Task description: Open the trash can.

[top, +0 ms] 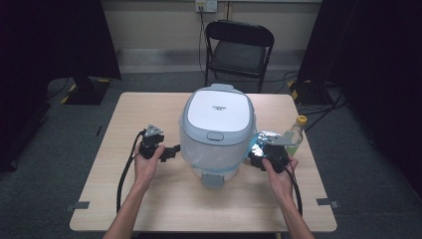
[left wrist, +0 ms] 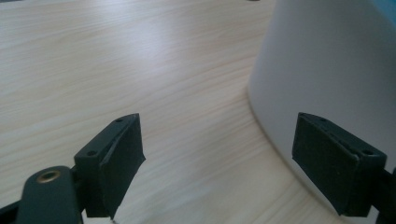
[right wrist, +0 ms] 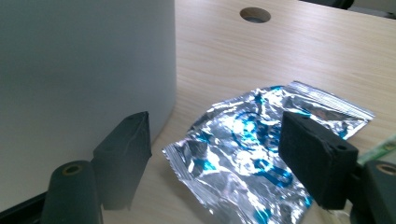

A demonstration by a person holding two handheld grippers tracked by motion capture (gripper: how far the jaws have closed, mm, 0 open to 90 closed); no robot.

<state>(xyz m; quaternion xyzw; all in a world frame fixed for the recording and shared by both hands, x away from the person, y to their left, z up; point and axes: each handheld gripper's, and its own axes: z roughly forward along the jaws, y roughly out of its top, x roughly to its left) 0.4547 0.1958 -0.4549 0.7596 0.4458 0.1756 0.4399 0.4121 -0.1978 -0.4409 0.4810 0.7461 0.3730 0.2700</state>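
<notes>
You had a white rice cooker point(top: 217, 130) standing in the middle of the wooden surface point(top: 149, 199), its lid shut. Your left gripper point(top: 171, 152) sat just beside the cooker's left wall, and in the left gripper view its jaws stood wide apart with nothing between them, the cooker's white side point(left wrist: 327, 70) close by the right jaw. Your right gripper point(top: 256, 154) was at the cooker's right side, jaws also spread wide and empty. A crumpled silver and blue foil packet point(right wrist: 243, 149) lay flat on the surface just beyond them. A clear bottle with a yellow cap point(top: 295, 134) stood near the packet, by the right edge.
</notes>
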